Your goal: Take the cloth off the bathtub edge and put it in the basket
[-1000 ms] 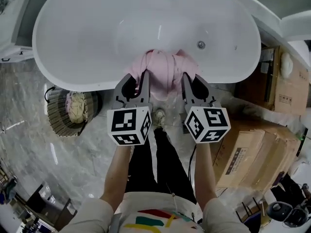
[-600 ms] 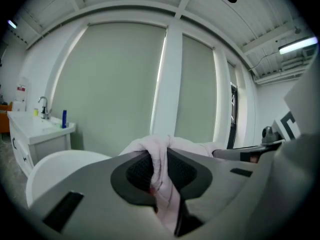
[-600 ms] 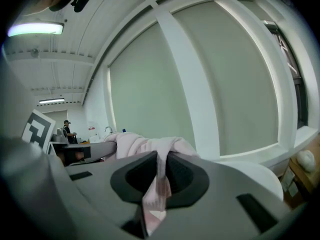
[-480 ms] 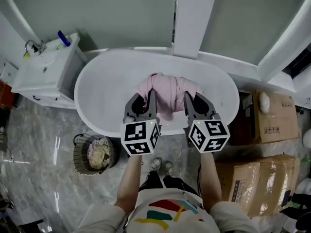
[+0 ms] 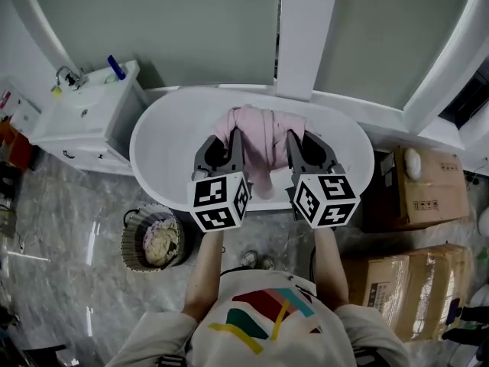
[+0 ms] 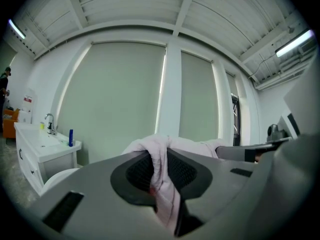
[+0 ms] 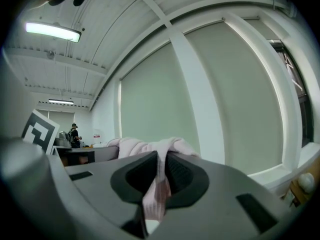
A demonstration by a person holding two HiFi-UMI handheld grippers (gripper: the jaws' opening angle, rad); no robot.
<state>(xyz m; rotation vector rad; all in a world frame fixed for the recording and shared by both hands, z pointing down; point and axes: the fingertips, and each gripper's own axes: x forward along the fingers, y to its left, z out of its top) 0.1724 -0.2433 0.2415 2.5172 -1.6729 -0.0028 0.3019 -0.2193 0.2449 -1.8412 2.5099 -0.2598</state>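
Head view, looking steeply down: a person stands at the near rim of one white oval bathtub (image 5: 164, 163) with two grippers held side by side in front of them. The left gripper (image 5: 229, 138) and the right gripper (image 5: 299, 140) each clamp one end of a single pink cloth (image 5: 262, 136). The cloth is up off the tub edge and bunched between the two, with a strip hanging down in the gap. In each gripper view the jaws are pressed together on a pink fold, seen against pale window blinds.

One round woven basket (image 5: 128, 243) stands on the marble floor (image 5: 69, 228) at the person's left, just beside the tub's near rim. A pale bundle (image 5: 159, 243) lies inside it. The floor around the basket and to the left is open. On the right, two cardboard boxes (image 5: 424, 193) crowd the space near the tub's end. A white vanity with a sink (image 5: 84, 117) stands close to the tub's far left end, and a white pillar (image 5: 302, 37) rises behind the tub.

The grippers' bodies hide the ends of the cloth in the head view. Dark objects at the lower right corner are cut off and hard to make out.
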